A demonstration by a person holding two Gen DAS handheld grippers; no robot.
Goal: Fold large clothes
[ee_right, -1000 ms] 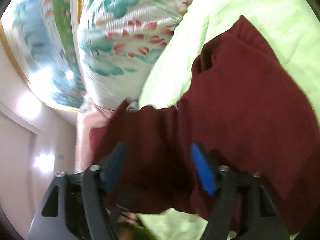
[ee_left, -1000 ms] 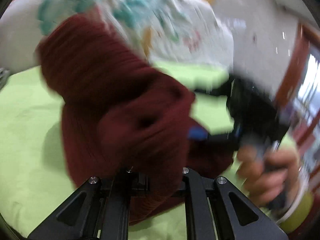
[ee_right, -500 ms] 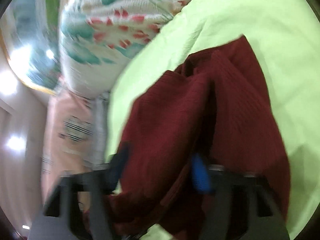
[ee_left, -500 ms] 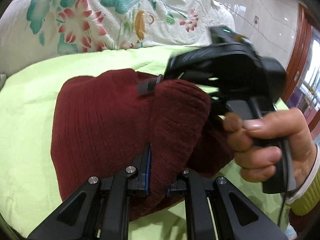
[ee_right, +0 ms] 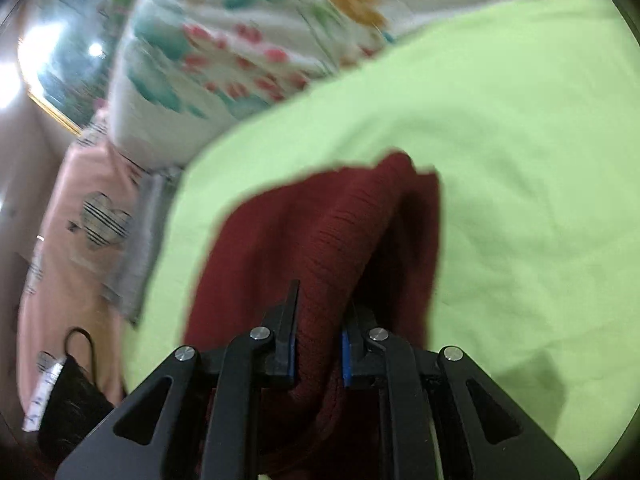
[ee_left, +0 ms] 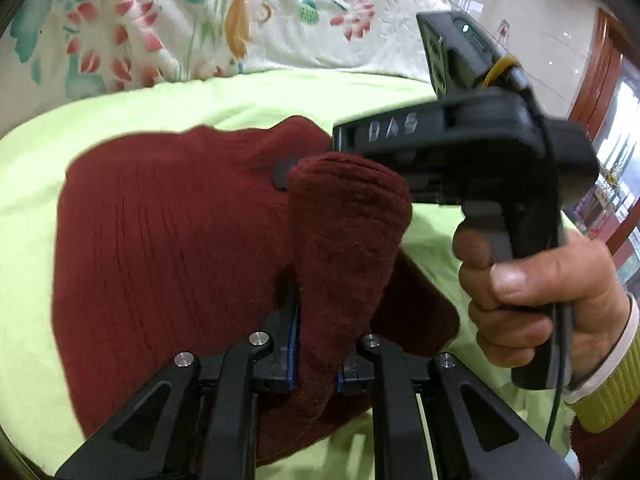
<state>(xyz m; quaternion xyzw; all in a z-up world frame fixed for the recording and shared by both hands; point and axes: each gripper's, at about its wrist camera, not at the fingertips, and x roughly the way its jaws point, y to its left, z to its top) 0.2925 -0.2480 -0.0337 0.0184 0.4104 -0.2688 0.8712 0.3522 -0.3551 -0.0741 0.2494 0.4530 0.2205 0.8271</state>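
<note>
A dark red knitted sweater (ee_left: 172, 232) lies bunched on the lime green sheet (ee_left: 200, 96). A raised fold of it runs up between the pads of my left gripper (ee_left: 318, 332), which press on it while the jaws are opening slightly. In the left wrist view a hand (ee_left: 540, 280) holds the right gripper's black handle (ee_left: 520, 220), its tips at the top of that same fold. In the right wrist view my right gripper (ee_right: 318, 320) is shut on a thick roll of the sweater (ee_right: 280, 240).
A white quilt with a floral print (ee_left: 240, 20) is piled along the far side of the bed. In the right wrist view a pink cloth with heart prints (ee_right: 80, 220) and a black object (ee_right: 72, 400) lie past the sheet's (ee_right: 500, 160) left edge.
The right gripper went from wide open to shut on the sweater's fold and rolled upright. The sweater came down onto the sheet. The left gripper kept its hold and moved along.
</note>
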